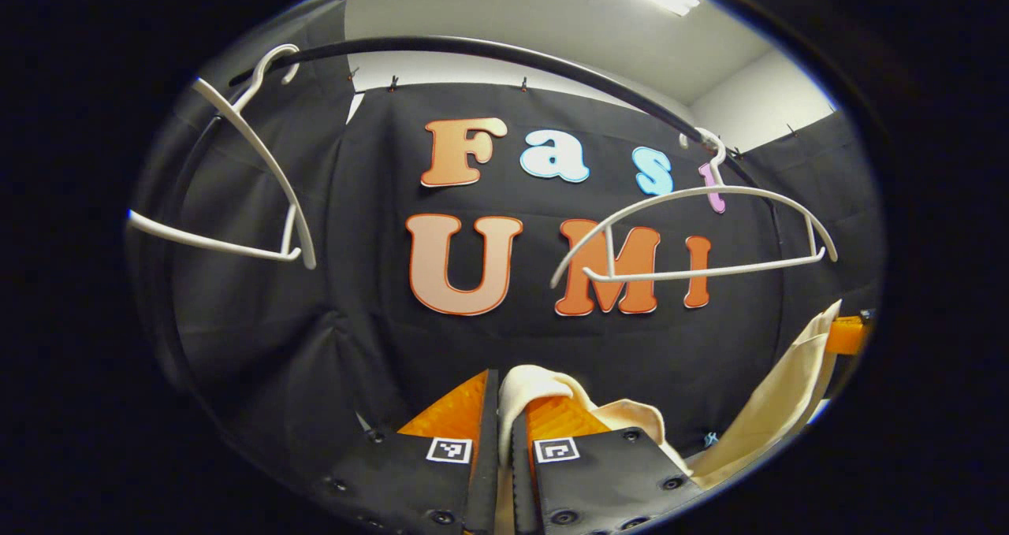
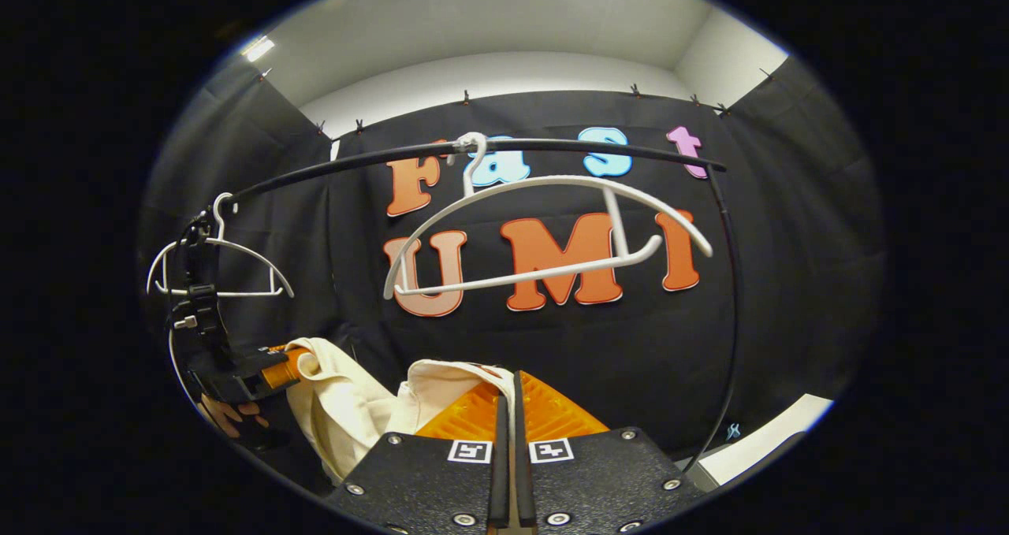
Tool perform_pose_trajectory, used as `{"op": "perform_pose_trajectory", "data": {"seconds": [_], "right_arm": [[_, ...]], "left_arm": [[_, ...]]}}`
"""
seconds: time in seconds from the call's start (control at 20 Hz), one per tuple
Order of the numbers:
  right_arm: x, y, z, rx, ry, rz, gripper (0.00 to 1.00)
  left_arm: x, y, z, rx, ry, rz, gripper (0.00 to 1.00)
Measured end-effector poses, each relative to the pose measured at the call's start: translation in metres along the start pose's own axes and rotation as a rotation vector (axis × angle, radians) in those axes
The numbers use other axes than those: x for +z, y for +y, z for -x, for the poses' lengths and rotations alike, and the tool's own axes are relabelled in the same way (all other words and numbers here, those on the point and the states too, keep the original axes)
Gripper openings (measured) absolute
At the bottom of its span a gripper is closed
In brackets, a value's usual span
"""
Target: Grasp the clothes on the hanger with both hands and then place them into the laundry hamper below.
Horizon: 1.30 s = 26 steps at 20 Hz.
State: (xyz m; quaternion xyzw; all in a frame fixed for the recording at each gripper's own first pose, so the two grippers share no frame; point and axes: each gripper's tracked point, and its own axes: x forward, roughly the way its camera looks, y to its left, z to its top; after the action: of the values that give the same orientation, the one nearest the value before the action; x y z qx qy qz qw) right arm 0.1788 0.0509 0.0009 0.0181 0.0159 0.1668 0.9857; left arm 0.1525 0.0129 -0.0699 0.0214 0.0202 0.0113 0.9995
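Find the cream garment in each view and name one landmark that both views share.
Left gripper view: the cream garment sits bottom centre, pinched in the left gripper, trailing to the lower right edge.
Right gripper view: the garment lies lower left of centre, running into the right gripper.
Shared landmark: the black rail carrying white hangers.
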Motion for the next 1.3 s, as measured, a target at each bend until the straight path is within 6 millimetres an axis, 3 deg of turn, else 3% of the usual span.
{"op": "perform_pose_trajectory", "data": {"seconds": [0.1, 0.25, 0.45, 0.65, 0.8, 0.95, 1.15, 1.3], "right_arm": [[-0.006, 0.015, -0.017, 0.035, 0.015, 0.018, 0.03], [-0.025, 0.031, -0.040, 0.079, 0.048, 0.049, 0.03], [-0.074, 0.044, -0.062, 0.096, 0.145, 0.025, 0.04], [-0.150, 0.037, -0.059, 0.078, 0.286, 0.002, 0.04], [-0.206, 0.031, -0.054, 0.060, 0.409, -0.024, 0.05], [-0.258, 0.022, -0.048, 0.028, 0.520, -0.051, 0.05], [-0.310, 0.010, -0.032, -0.007, 0.628, -0.077, 0.05], [-0.340, 0.010, -0.023, -0.014, 0.700, -0.094, 0.07]], "left_arm": [[-0.001, -0.018, -0.005, -0.043, 0.001, 0.001, 0.15], [-0.019, -0.048, -0.013, -0.115, 0.049, 0.045, 0.15], [-0.067, -0.074, -0.011, -0.172, 0.152, 0.045, 0.15], [-0.136, -0.098, 0.008, -0.261, 0.298, 0.046, 0.15], [-0.201, -0.108, 0.015, -0.281, 0.454, 0.065, 0.14], [-0.240, -0.111, 0.023, -0.270, 0.581, 0.088, 0.14], [-0.297, -0.110, 0.045, -0.254, 0.693, 0.072, 0.14], [-0.327, -0.101, 0.056, -0.226, 0.777, 0.098, 0.16]]}}
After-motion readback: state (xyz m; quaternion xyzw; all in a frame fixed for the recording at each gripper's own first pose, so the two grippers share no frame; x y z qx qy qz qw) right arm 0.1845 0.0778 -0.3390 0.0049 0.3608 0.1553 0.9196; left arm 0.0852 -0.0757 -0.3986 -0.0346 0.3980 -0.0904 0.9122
